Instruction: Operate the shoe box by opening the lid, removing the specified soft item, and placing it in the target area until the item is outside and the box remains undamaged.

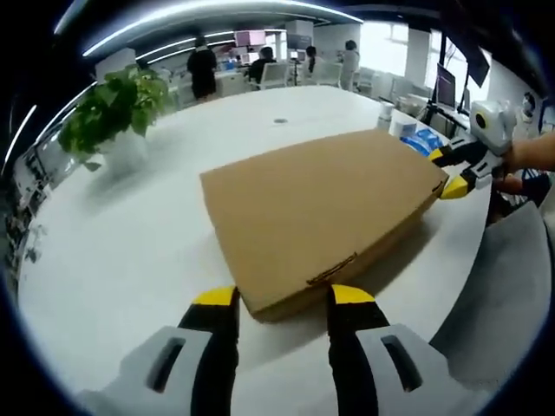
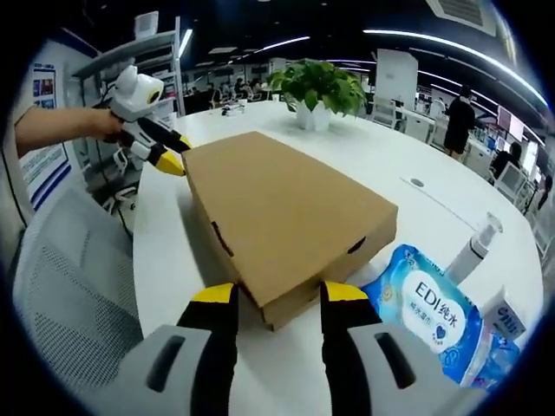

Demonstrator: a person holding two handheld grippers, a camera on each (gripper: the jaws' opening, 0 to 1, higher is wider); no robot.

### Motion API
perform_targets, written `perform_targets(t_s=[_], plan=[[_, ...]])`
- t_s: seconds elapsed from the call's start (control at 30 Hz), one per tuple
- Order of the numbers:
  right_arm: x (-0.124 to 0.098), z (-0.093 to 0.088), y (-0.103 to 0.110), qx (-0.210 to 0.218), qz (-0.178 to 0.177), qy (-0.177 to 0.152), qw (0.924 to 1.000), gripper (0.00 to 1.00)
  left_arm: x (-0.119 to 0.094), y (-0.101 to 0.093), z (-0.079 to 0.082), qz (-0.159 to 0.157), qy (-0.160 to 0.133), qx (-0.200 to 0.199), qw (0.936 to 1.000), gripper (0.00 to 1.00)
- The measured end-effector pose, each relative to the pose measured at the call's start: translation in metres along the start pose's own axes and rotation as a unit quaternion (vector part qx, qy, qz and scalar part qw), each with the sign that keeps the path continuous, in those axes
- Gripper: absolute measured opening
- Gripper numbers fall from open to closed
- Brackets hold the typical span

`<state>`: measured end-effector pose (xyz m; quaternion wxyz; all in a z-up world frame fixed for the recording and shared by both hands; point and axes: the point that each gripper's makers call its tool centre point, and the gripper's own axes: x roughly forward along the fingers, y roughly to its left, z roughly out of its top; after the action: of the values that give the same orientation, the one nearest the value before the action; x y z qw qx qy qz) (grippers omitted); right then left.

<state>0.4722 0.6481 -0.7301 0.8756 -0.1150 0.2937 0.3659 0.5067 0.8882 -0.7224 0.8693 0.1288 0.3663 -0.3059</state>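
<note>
A flat brown cardboard shoe box [image 1: 321,217] lies shut on the white table [image 1: 130,251], its lid down. My left gripper [image 1: 284,299] is open, its yellow-tipped jaws standing on either side of the box's near corner. In the right gripper view the same box [image 2: 277,217] runs away from me, and my right gripper [image 2: 279,295] is open around its near corner. Each gripper appears in the other's view at the box's far end: the right gripper [image 1: 458,170] and the left gripper [image 2: 160,147], held by a hand. The soft item is hidden inside.
A potted plant [image 1: 113,113] stands at the far side of the table. A blue pack of wipes [image 2: 429,316], a pump bottle [image 2: 473,251] and a small carton [image 2: 507,321] lie beside the box. A grey mesh chair [image 2: 61,295] is at the table's edge. People are in the background.
</note>
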Motion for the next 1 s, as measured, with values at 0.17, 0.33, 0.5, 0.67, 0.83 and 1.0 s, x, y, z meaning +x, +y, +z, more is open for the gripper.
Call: perform_targets(t_s=[0.17,0.33,0.5,0.67,0.83,1.0], plan=[[0.004,0.003,-0.009,-0.002,-0.002,0.001,1.0000,0.35,0.006,0.003,0.007,0.002,0.000,-0.002,1.0000,0.39],[0.008,0.005,-0.019,-0.001,-0.004,0.001,1.0000,0.35,0.013,0.008,0.013,0.003,0.001,-0.003,1.0000,0.39],[0.012,0.008,-0.028,0.000,-0.007,0.003,1.0000,0.35,0.021,0.010,0.021,0.003,0.001,-0.003,1.0000,0.39],[0.016,0.010,-0.038,-0.001,-0.011,0.007,0.9999,0.35,0.028,0.014,0.028,0.002,-0.001,-0.003,1.0000,0.39],[0.019,0.013,-0.047,0.000,-0.012,0.010,0.9999,0.36,0.034,0.018,0.034,-0.001,-0.002,-0.007,1.0000,0.39],[0.023,0.015,-0.054,0.003,-0.016,0.012,0.9998,0.36,0.040,0.022,0.041,-0.003,0.000,-0.005,1.0000,0.39]])
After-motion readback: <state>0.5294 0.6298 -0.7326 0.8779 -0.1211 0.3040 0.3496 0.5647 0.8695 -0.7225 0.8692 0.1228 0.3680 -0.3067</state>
